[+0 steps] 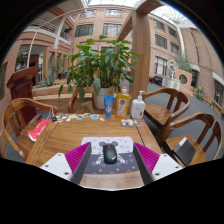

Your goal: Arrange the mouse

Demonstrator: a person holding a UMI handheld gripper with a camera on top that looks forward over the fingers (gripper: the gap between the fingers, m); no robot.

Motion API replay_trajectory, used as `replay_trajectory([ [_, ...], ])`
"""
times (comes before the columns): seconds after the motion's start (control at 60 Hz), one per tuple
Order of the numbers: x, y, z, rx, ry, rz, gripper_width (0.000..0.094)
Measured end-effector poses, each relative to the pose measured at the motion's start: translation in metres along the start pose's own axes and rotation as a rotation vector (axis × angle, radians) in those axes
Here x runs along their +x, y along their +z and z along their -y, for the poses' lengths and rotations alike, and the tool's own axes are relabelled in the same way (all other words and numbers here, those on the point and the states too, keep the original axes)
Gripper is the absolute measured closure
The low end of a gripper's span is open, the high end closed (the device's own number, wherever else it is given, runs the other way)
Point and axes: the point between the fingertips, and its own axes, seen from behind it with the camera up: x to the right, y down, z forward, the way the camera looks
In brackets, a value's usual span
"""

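Observation:
A black mouse [109, 153] lies on a grey patterned mouse mat [122, 146] on the wooden table [75, 135]. My gripper [111, 159] is open, with its magenta pads [77, 157] on either side of the mat. The mouse stands between the fingers with a gap on each side, resting on the mat.
Beyond the mat stand a potted plant [100, 65], a blue tube [108, 104], a yellow bottle [123, 102] and a white pump bottle [138, 106]. A pink item [39, 128] lies beyond the left finger. Wooden chairs [180, 115] ring the table. A dark device [184, 150] lies beside the right finger.

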Motion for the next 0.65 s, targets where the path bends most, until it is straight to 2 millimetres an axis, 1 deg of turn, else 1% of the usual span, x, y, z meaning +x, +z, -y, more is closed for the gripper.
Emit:
replay_trajectory([
  [0.05,0.0,-0.022,0.001,0.006,-0.005,0.002,0.0081],
  [0.2,0.002,-0.077,-0.002,0.033,-0.007,-0.004,0.008],
  [0.333,0.001,-0.109,-0.009,0.042,-0.022,-0.006,0.0081],
  [0.417,-0.003,-0.121,-0.014,0.039,-0.022,0.009,0.0082],
  [0.45,-0.005,-0.125,-0.02,0.029,-0.017,0.018,0.0084],
  [0.5,-0.005,-0.13,-0.023,0.021,-0.018,0.022,0.0082],
  [0.65,0.001,-0.132,-0.026,0.021,-0.015,0.011,0.0083],
])
